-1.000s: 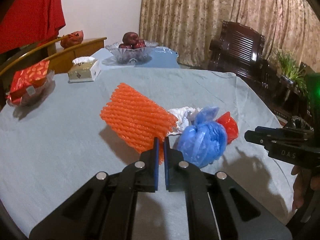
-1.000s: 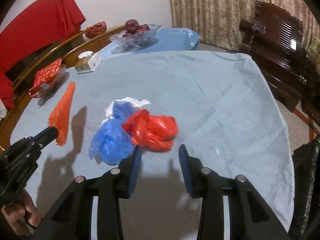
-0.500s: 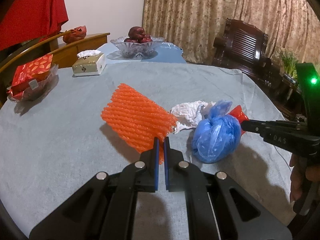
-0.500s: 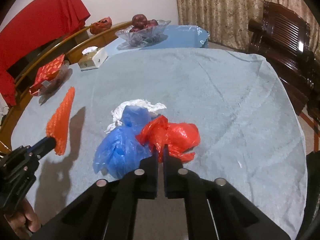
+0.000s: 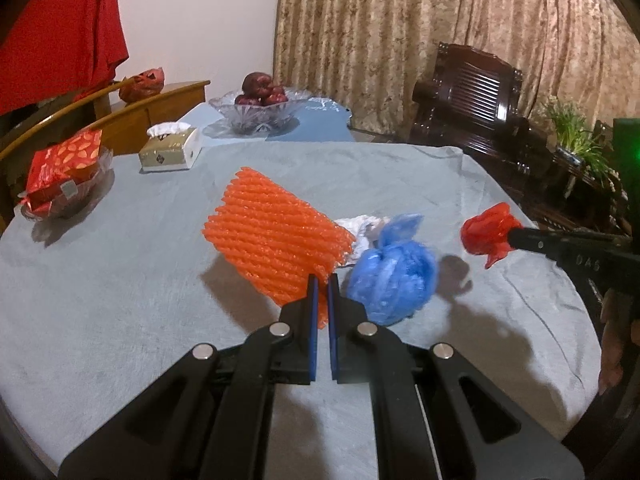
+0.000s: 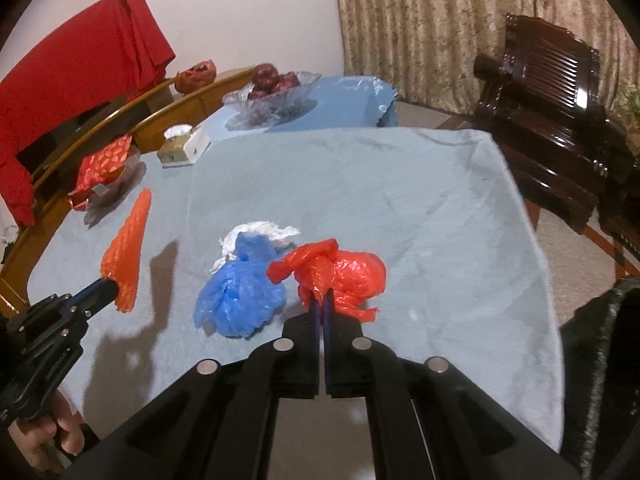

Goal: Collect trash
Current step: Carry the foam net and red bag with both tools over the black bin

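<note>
An orange foam net sleeve (image 5: 276, 244) hangs above the grey-blue tablecloth (image 5: 100, 300), pinched at its near corner by my left gripper (image 5: 322, 284), which is shut on it. The same sleeve (image 6: 127, 252) shows at the left of the right wrist view, with the left gripper (image 6: 110, 286) below it. My right gripper (image 6: 321, 300) is shut on a crumpled red plastic bag (image 6: 348, 276), lifted off the cloth; in the left wrist view that bag (image 5: 486, 234) hangs at the right gripper's tip (image 5: 510, 236). A knotted blue plastic bag (image 5: 392, 276) and white crumpled paper (image 6: 264, 236) lie on the cloth.
A tissue box (image 5: 170, 152), a glass dish with a red packet (image 5: 64, 176) and a glass fruit bowl (image 5: 260, 114) stand at the far left. A dark wooden chair (image 6: 552, 128) stands beyond the table's right edge. A black bag (image 6: 608, 380) is at the near right.
My right gripper closed on the red bag and lifted it off the cloth, away from the blue bag. The left gripper kept its hold on the orange sleeve and rose slightly.
</note>
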### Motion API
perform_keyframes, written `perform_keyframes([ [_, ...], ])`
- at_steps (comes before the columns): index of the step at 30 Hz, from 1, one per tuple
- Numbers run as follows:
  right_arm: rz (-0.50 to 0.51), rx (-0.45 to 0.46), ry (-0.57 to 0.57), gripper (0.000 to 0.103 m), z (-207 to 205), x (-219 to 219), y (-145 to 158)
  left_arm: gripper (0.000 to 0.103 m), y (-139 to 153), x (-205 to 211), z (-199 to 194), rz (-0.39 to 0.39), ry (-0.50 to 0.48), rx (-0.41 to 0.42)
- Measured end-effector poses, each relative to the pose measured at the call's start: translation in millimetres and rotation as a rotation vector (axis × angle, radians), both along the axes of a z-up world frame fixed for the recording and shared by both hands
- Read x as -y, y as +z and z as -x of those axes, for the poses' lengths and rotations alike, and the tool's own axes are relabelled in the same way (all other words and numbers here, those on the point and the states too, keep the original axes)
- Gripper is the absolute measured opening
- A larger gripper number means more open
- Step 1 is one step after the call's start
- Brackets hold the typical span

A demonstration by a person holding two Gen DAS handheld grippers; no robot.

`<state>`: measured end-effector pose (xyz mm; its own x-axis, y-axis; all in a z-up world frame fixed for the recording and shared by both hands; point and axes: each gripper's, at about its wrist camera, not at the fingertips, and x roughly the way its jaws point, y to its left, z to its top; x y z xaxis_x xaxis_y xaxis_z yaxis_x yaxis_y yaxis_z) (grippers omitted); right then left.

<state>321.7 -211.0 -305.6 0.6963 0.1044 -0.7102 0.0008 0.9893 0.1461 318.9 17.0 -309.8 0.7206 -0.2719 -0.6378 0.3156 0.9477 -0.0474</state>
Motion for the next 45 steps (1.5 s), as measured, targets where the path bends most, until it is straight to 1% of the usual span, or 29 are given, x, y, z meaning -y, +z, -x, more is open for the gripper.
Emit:
perform_keyframes([
  [4,0.009,0.023,-0.025,0.002,19.8,15.7,15.6,0.004,7.6,11.1,15.0,0.000,-0.022,0.008],
  [10,0.029,0.056,-0.091,0.002,57.5,49.7,35.8,0.004,19.7,39.4,42.0,0.008,-0.079,0.023],
  [19,0.051,0.064,-0.224,0.002,120.4,118.1,48.1,0.004,40.6,102.6,72.8,0.020,-0.199,0.056],
  [24,0.063,0.069,-0.320,0.002,157.5,161.7,53.3,0.004,48.7,159.0,90.2,0.031,-0.309,0.068],
  [27,0.063,0.067,-0.391,0.002,180.1,192.6,53.9,0.004,49.1,191.9,99.8,0.031,-0.378,0.071],
  [33,0.063,0.063,-0.498,0.002,215.0,240.2,51.9,0.004,48.7,262.7,119.6,0.029,-0.520,0.065],
  [39,0.055,0.047,-0.564,0.002,229.6,280.0,43.4,0.004,48.7,319.2,136.4,0.028,-0.613,0.061],
  [45,0.050,0.039,-0.587,0.002,230.7,308.6,33.9,0.004,36.9,369.7,151.8,0.024,-0.679,0.034],
])
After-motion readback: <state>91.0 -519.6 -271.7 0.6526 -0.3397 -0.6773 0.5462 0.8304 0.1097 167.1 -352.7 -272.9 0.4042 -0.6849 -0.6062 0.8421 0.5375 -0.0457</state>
